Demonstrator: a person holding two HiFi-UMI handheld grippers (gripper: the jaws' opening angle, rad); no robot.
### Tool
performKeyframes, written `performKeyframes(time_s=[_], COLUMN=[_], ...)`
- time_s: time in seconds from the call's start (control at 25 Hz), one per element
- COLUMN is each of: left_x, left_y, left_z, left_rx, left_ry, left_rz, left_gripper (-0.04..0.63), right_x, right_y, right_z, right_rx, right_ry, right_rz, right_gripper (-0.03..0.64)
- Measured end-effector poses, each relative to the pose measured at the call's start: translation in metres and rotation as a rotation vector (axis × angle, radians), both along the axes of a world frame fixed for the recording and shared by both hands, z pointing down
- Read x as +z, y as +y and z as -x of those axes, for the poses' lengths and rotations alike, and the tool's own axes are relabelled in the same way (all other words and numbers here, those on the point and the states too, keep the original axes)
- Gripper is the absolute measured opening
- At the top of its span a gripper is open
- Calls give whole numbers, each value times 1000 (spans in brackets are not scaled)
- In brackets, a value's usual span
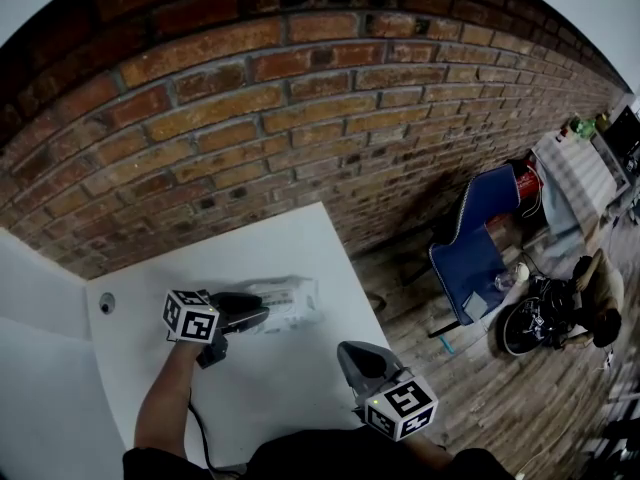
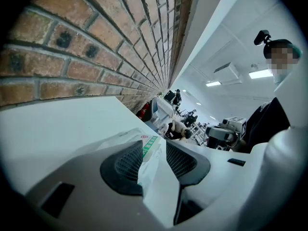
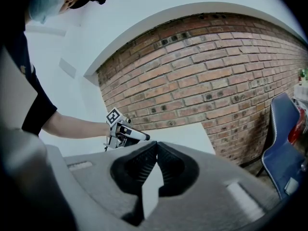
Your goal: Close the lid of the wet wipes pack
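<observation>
The wet wipes pack (image 1: 290, 301) lies flat on the white worktop (image 1: 280, 398), near its right edge, below the brick wall (image 1: 300, 118). No view shows its lid clearly, so I cannot tell whether it stands open. The left tool (image 1: 258, 316) is at the pack's near end, jaws apart with the pack's edge in the gap and the pads not visibly pressing. The right tool (image 1: 350, 356) hangs apart by the worktop's near right corner, jaws together on nothing. This looks like the approach. Next, the left tool likely must find the lid flap and press it flat, perhaps while the right tool steadies the pack.
</observation>
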State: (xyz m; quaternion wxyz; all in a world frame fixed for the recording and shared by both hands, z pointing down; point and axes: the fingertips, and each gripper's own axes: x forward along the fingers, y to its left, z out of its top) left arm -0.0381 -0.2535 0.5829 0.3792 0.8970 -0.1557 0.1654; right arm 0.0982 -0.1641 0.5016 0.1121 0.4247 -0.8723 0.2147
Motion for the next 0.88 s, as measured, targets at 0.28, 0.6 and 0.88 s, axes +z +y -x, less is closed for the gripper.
performKeyframes(time_s=[0.28,0.6,0.88], left_x=[10,21,28], left_y=[5,4,4], left_z=[0,5,10], left_rx=[-74,-160,-210], left_ry=[-25,-85,-147], left_rz=[0,-73,-145], left_gripper=[138,92,55], right_x=[3,11,15], right_y=[0,-15,-33], right_z=[2,0,16], right_rx=[-12,-19,-56], right_ry=[12,48,66], right_rz=[-2,-11,-36], right_gripper=[-2,-2,-2])
